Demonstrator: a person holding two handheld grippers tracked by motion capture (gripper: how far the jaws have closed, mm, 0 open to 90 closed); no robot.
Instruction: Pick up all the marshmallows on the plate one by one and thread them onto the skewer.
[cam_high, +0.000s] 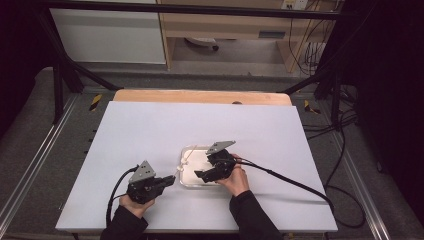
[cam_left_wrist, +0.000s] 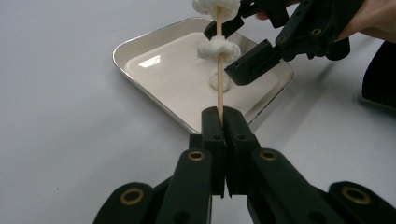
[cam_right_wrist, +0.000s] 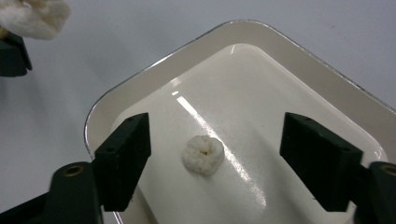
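My left gripper (cam_left_wrist: 225, 121) is shut on the lower end of a thin wooden skewer (cam_left_wrist: 219, 93). The skewer rises over a white tray (cam_left_wrist: 140, 46) and carries two white puffy pieces, one midway (cam_left_wrist: 218, 48) and one at the top (cam_left_wrist: 215, 7). In the high view the left gripper (cam_high: 171, 180) sits just left of the tray (cam_high: 192, 150), the skewer (cam_high: 182, 166) slanting up over it. My right gripper (cam_right_wrist: 219, 158) hangs open over the tray (cam_right_wrist: 299, 51). A loose white piece (cam_right_wrist: 203, 155) lies on the tray floor between its jaws. The right gripper (cam_left_wrist: 236, 46) stands close beside the skewer.
The tray rests mid-table on a white sheet (cam_high: 150, 125) with a wooden strip (cam_high: 200, 96) along the far edge. A cable (cam_high: 290, 180) trails right from the right gripper. Black frame bars (cam_high: 65, 70) and floor cables (cam_high: 345, 125) surround the table.
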